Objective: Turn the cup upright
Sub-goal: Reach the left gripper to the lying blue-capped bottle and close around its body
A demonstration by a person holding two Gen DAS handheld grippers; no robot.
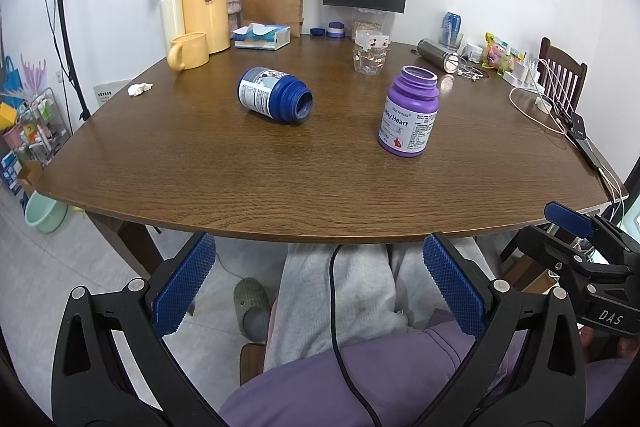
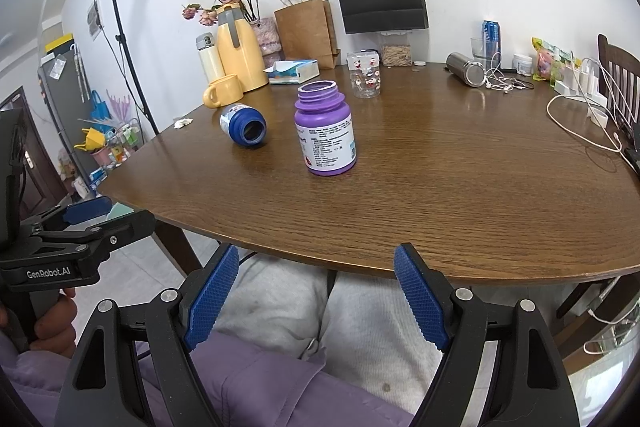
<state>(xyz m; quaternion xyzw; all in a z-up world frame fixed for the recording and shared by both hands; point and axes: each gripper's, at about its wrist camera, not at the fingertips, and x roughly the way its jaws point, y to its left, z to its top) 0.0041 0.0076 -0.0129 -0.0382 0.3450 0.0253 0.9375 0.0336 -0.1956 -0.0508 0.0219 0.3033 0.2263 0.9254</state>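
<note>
Blue bottle (image 1: 275, 95) lies on its side on the table (image 1: 280, 183); both grippers, left (image 1: 320, 291) and right (image 2: 316, 301), jaws wide, hang back (grasp its body, then tilt upright)

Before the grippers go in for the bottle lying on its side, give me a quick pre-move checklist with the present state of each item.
1. Blue bottle lies on its side, mouth open and facing the person: ok, it is the one to flip.
2. Purple bottle already upright, standing apart from the blue one: ok.
3. Left hand-held gripper open and holding nothing: ok.
4. Right hand-held gripper open and holding nothing: ok.
5. Bare table between the near edge and the blue bottle: ok.
6. Anything inside the blue bottle: cannot tell, its inside is dark.
</note>
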